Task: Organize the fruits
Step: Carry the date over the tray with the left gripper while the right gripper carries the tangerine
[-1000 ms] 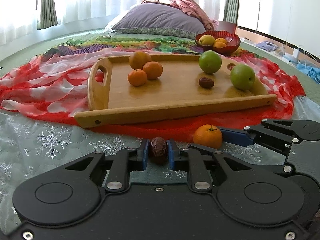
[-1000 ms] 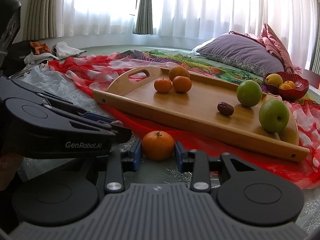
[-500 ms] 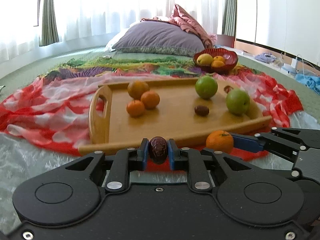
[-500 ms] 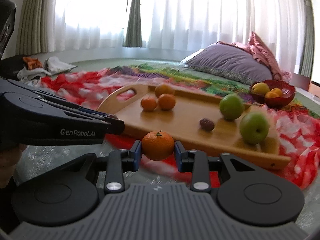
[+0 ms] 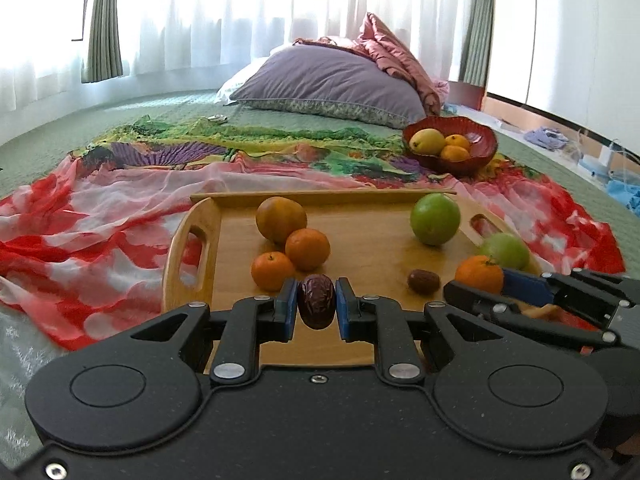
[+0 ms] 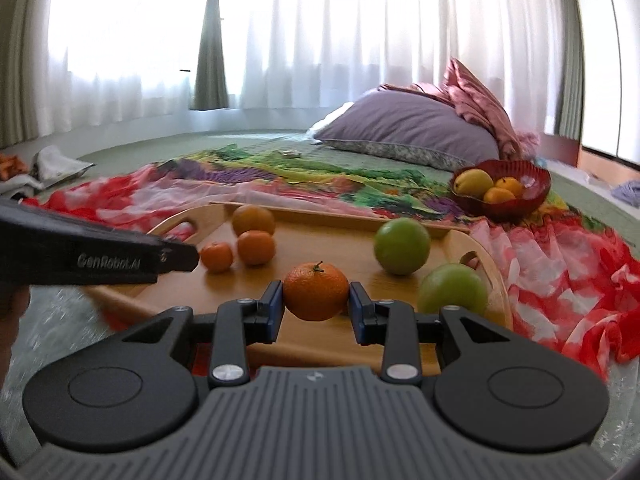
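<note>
The left gripper [image 5: 317, 307] pinches one date [image 5: 316, 306] above the wooden tray [image 5: 372, 258]; the right gripper [image 6: 316, 305] clamps one tangerine [image 6: 316, 291] over it. On the tray sit three oranges [image 5: 307, 249], two green apples [image 5: 435, 219] and one more date [image 5: 423, 281].

I am in a bedroom at home. At twelve o'clock a purple pillow [image 5: 332, 84] lies on the green-quilted bed [image 5: 168, 108], with a crumpled pink cover [image 5: 396, 56] behind it. Sheer white curtains [image 6: 320, 40] with green drapes [image 5: 102, 24] fill the window wall. Bright scarves [image 5: 100, 208] are spread over the bed, and at two o'clock clothes [image 5: 546, 136] lie on the floor.
</note>
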`<action>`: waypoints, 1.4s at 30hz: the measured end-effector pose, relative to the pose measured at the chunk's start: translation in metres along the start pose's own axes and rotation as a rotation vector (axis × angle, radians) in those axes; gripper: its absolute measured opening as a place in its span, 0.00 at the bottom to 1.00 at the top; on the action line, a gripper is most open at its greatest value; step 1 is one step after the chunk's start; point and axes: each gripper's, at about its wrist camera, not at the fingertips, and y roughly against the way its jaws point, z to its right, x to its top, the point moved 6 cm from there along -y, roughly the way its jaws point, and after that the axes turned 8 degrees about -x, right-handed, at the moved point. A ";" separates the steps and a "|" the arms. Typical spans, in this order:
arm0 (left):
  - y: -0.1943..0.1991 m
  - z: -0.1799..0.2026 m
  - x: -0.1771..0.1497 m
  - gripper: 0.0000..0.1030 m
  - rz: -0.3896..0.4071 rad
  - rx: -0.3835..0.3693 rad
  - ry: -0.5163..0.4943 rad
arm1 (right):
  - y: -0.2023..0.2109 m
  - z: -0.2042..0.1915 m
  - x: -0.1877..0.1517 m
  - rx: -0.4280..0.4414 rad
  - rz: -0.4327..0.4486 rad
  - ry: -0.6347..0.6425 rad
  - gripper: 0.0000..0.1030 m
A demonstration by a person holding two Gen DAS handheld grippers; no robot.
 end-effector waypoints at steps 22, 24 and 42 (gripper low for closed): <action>-0.073 -0.014 0.001 0.18 -0.087 0.004 0.023 | -0.091 0.024 0.013 -0.111 -0.213 -0.111 0.38; -0.074 -0.013 0.001 0.18 -0.087 0.003 0.020 | -0.094 0.024 0.013 -0.115 -0.223 -0.107 0.38; -0.078 -0.018 -0.010 0.18 -0.106 0.012 0.037 | -0.109 0.008 0.017 -0.075 -0.295 -0.057 0.38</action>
